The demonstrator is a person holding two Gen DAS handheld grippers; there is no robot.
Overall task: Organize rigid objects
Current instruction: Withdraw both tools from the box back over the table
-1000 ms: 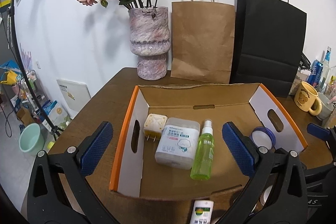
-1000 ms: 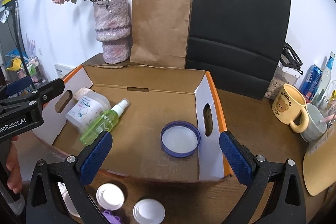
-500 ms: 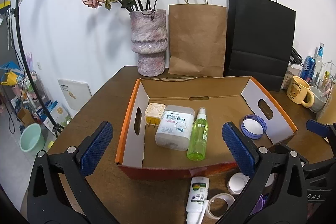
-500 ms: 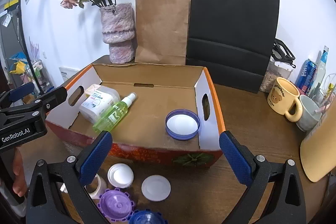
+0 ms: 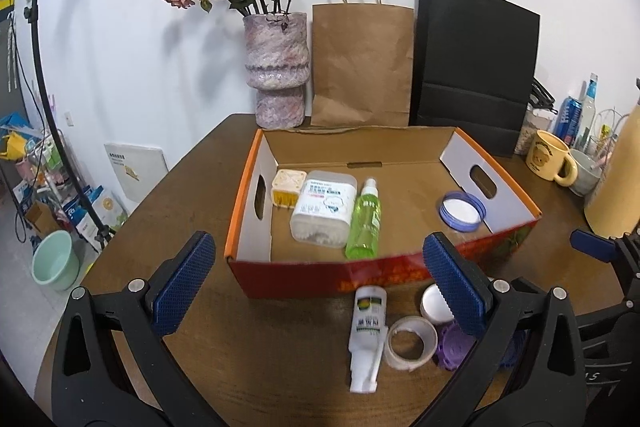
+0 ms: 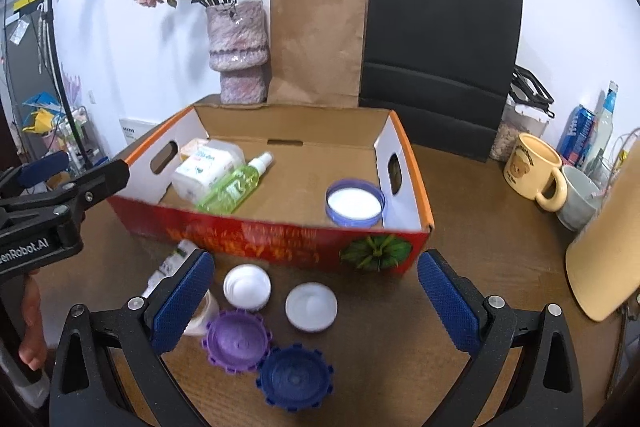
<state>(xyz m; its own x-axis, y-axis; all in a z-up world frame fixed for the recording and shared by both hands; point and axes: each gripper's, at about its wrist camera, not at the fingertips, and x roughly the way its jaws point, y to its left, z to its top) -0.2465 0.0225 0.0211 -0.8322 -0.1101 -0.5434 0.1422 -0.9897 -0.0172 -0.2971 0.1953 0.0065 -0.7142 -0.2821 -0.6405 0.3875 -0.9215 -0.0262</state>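
Both grippers spread wide, holding nothing: left gripper (image 5: 318, 283), right gripper (image 6: 316, 297).

Nearest, on the table (image 6: 472, 227) in front of the box: 1 dark blue toothed cap (image 6: 295, 378), 1 purple toothed cap (image 6: 237, 341), 2 white lids (image 6: 311, 307) (image 6: 247, 286), 1 tape roll (image 5: 411, 342), 1 white tube (image 5: 367, 327). All bunched close, several touching.

Cardboard box (image 5: 384, 273) just behind them; front wall low. Inside: left side 1 yellow plug (image 5: 287, 187), 1 white tub (image 5: 325, 207), 1 green spray bottle (image 5: 365, 221), side by side; 1 blue-rimmed lid (image 6: 355, 202) at the right wall. Bare box floor between bottle and lid.

Behind: 1 vase (image 5: 277, 67), 2 paper bags. Right: 2 mugs (image 6: 536, 171).
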